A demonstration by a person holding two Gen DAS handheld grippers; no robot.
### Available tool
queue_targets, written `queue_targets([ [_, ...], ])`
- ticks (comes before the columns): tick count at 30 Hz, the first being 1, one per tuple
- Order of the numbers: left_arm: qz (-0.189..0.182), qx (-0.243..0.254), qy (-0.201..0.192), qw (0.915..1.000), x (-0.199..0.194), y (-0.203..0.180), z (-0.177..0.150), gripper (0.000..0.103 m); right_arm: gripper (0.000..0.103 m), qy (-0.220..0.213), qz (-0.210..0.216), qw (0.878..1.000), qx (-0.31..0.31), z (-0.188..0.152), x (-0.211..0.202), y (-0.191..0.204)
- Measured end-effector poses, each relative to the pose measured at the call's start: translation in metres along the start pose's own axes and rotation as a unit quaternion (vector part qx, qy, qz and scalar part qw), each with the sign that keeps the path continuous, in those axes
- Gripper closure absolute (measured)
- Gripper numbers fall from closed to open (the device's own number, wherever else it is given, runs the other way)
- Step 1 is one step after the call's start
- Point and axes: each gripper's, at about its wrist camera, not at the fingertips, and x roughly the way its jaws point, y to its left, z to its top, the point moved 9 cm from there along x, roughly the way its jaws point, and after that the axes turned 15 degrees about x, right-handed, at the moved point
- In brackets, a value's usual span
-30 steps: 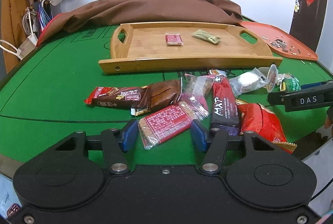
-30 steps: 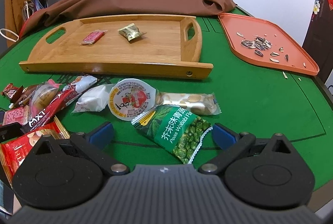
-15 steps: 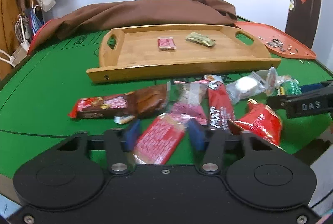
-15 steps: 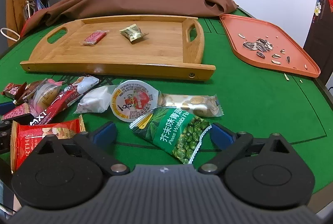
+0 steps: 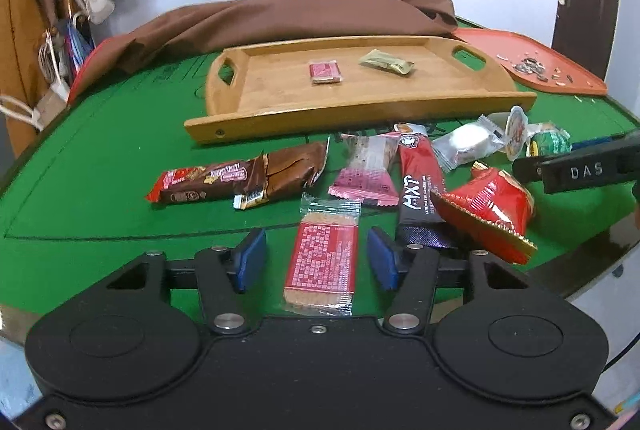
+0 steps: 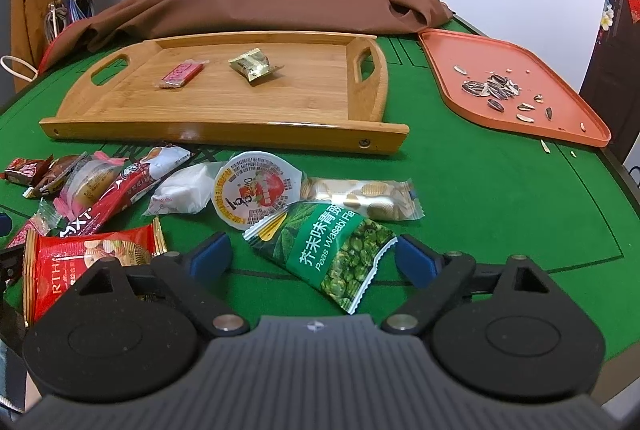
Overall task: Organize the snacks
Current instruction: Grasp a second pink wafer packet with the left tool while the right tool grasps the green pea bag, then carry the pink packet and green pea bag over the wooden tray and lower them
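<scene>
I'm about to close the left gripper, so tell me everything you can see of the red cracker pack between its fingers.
The cracker pack is a flat clear-film wrapper with a red printed label and crimped ends, tan crackers showing at both ends. It looks sealed and lies flat on the green table, lengthwise between the open fingers of the left gripper, neither pad touching it, apart from the other snacks.

Landmark = wooden tray, mid-table. In tray: flat packet left, foil packet right of it. Behind tray: bunched cloth. Right of tray: plastic tray w/ seeds in it. Before tray: snack pile; jelly cup centre, peas bag nearer than cup, choc bar far left, cracker pack nearest.
</scene>
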Motion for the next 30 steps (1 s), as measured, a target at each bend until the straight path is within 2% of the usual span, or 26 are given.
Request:
queue_targets([
  [2,-0.014,-0.018,0.001,0.9998,0.0,0.002,0.0,0.061,0.015,-0.001,0.0,1.0,0.001,0.0,-0.001,0.001],
  [3,-0.01,-0.015,0.002,0.9998,0.0,0.003,0.001,0.072,0.02,-0.001,0.0,1.0,0.002,0.0,-0.002,0.002],
  [6,-0.021,-0.005,0.007,0.9998,0.001,0.003,0.004,0.072,0.029,-0.001,0.001,1.0,0.002,-0.001,-0.004,0.004],
  [10,-0.027,-0.024,0.008,0.9993,0.002,0.015,0.01,0.072,0.038,0.003,0.008,1.0,0.004,-0.001,-0.008,0.007],
  [15,-0.024,-0.026,-0.003,0.9994,-0.002,0.02,0.018,0.072,0.04,0.008,0.017,1.0,0.023,0.002,-0.012,0.003],
  [30,-0.021,-0.029,-0.039,0.9986,-0.012,0.036,0.055,0.072,0.041,-0.04,0.029,0.998,0.039,0.038,-0.037,-0.006],
])
